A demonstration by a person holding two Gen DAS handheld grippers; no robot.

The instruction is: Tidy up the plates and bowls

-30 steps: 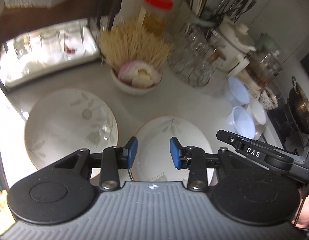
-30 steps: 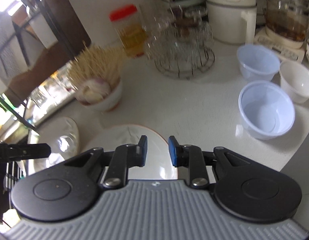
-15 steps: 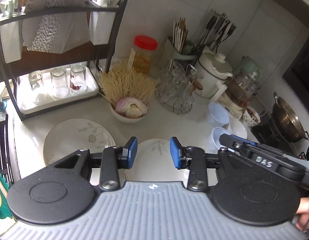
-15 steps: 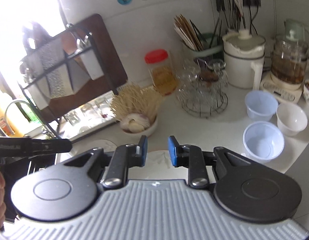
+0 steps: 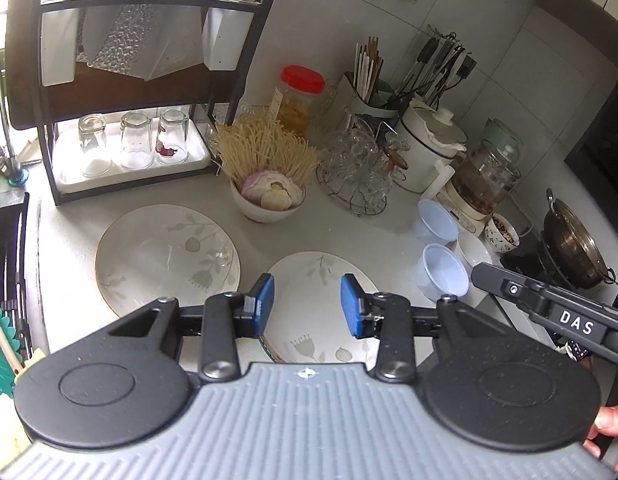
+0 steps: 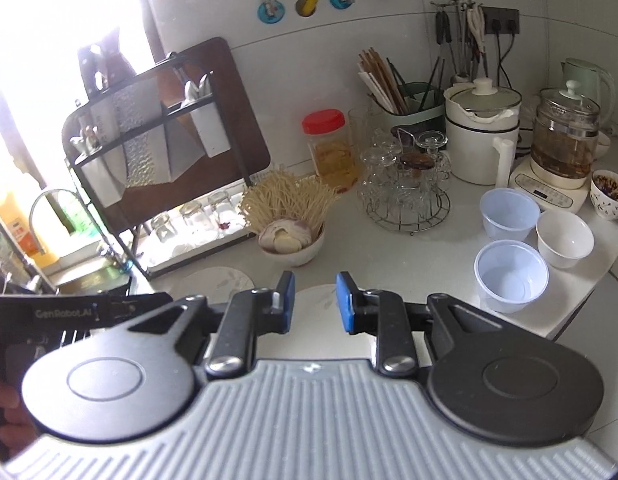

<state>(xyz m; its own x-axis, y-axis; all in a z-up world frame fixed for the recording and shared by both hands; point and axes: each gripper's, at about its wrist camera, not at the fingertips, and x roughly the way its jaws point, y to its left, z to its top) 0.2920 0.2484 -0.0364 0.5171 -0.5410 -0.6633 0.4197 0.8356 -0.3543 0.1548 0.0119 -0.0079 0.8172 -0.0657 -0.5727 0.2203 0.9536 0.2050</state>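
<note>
Two white plates with a leaf pattern lie on the white counter: a larger one to the left and a smaller one in the middle. My left gripper is open and empty, held above the near edge of the smaller plate. My right gripper is open and empty, high above the same plate. Two clear plastic bowls and a white bowl stand at the right. The right gripper's side shows in the left wrist view.
A bowl with noodles and garlic stands behind the plates. A black dish rack with glasses is at the back left, a wire glass stand, a red-lidded jar, kettles and a utensil holder at the back. A sink lies left, a stove with a wok right.
Both grippers have risen and drawn back from the counter, so the plates and bowls look smaller and more of the wall and rack shows. Jaws stay open.
</note>
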